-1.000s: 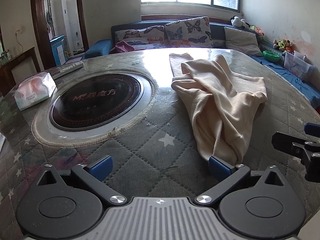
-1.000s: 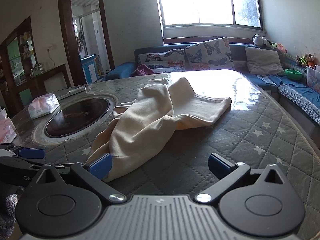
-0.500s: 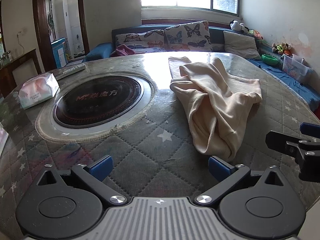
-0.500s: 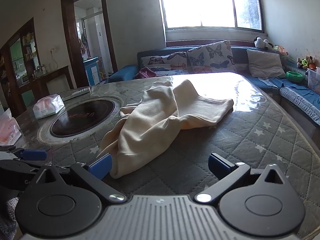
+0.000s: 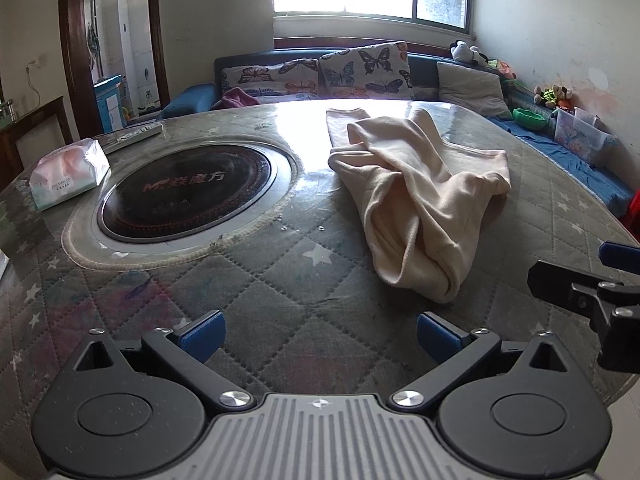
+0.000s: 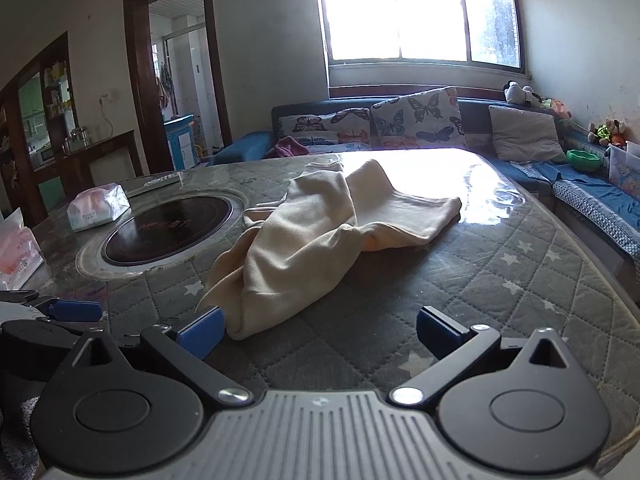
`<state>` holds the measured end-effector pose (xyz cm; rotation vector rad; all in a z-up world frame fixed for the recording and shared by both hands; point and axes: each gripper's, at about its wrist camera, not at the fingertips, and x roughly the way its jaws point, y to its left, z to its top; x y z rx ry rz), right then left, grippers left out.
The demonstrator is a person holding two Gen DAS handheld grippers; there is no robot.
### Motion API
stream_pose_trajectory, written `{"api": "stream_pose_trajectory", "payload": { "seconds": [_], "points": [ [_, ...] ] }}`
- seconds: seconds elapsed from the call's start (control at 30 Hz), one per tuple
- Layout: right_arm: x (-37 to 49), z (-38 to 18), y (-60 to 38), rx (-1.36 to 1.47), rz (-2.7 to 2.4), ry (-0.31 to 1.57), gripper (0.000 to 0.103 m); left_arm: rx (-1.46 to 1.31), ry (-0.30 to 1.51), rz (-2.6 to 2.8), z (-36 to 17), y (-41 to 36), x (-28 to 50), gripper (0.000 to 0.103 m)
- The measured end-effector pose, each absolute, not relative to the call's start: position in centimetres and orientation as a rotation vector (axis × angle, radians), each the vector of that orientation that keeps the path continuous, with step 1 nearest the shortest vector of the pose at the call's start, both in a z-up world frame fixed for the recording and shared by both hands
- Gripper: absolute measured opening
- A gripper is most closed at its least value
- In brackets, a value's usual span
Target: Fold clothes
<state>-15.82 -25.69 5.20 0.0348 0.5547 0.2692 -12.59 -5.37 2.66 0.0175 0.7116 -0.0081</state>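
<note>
1. Both grippers have backed away from the cream garment [image 5: 420,196] over the last second; its near end was level with my blue pads before, and now bare quilted cover lies between it and the left gripper [image 5: 318,330].
2. That garment lies crumpled in a long heap on the right half of the round table [image 5: 280,304], its near end pointing at the near edge and its far end reaching toward the glossy far edge.
3. My left gripper is released, jaws wide apart and grasping nothing; the right gripper [image 6: 320,326] is likewise spread and empty, its left pad just beside the garment's near end.
4. I judge the step in hand to be picking up the near end to spread the piece flat. To do it well I should find the two corners of that end, pinch one layer with each claw, and pull apart evenly so no twist stays inside.
5. Left of the garment, the dark cooktop disc [image 5: 184,192] is sunk in the table's middle.
6. At the left edge a tissue pack [image 5: 68,178] shows pink tissues inside.
7. Off the table to the right, a green bowl [image 5: 528,118] and a clear plastic box [image 5: 580,134] sit on the bench; I cannot make out their contents.
</note>
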Motion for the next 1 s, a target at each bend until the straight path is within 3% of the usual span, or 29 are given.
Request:
{"api": "stream_pose_trajectory", "payload": {
  "seconds": [1.0],
  "points": [
    [-14.2, 4.1, -25.4, 0.023, 0.305, 0.610, 0.103, 0.012, 0.757, -0.034, 1.9, -6.0, -11.0, 0.103]
  ]
}}
